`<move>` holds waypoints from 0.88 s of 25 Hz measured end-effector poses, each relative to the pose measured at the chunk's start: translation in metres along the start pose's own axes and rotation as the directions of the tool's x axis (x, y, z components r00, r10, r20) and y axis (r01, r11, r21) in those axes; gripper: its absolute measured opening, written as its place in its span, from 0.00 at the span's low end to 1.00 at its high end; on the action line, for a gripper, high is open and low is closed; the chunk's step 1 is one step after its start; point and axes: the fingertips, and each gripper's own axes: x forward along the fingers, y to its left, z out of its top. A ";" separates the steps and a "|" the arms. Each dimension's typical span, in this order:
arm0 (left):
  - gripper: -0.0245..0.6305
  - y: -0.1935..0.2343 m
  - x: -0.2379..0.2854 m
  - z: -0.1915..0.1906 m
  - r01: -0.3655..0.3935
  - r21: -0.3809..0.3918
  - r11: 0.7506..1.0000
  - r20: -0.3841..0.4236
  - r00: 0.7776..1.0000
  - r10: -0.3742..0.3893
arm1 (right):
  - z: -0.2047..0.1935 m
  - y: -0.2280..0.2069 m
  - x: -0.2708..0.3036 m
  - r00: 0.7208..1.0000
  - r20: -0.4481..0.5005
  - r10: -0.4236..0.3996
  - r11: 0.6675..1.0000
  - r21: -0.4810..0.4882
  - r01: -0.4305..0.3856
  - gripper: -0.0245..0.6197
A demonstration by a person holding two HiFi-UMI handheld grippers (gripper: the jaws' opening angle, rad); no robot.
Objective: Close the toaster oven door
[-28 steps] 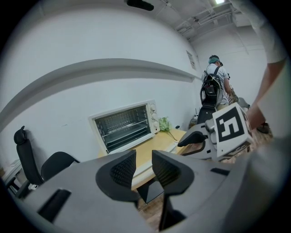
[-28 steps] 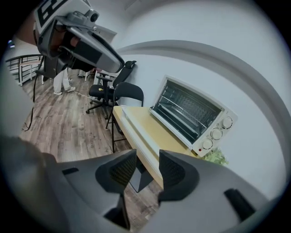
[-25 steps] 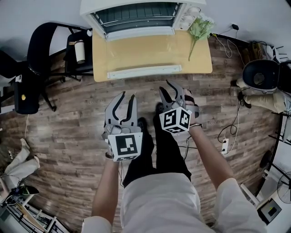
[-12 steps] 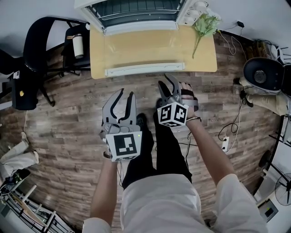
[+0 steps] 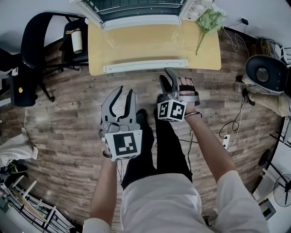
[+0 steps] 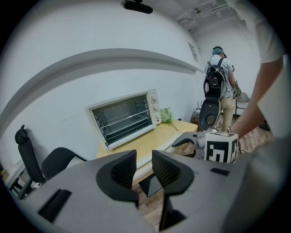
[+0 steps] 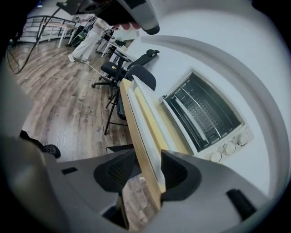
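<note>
- White door bar [image 5: 145, 66] lies crosswise just ahead of the right gripper [image 5: 166, 79]; the left gripper [image 5: 126, 91] hangs farther back.
- We see both pairs of jaws apart and empty; the right's have just been opening.

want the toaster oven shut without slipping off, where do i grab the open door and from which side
Take the white handle bar along the free edge of the door, mid-length, coming from the front side of the table. The door lies folded down flat, hinged at the toaster oven, so the bar is farthest from the hinge and faces you; pinch it top and bottom.
</note>
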 end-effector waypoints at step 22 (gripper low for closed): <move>0.17 -0.004 0.005 -0.013 -0.011 -0.011 1.000 -0.028 1.000 0.010 | -0.006 0.007 0.016 0.999 -0.019 -0.036 0.998 -0.048 0.035 0.33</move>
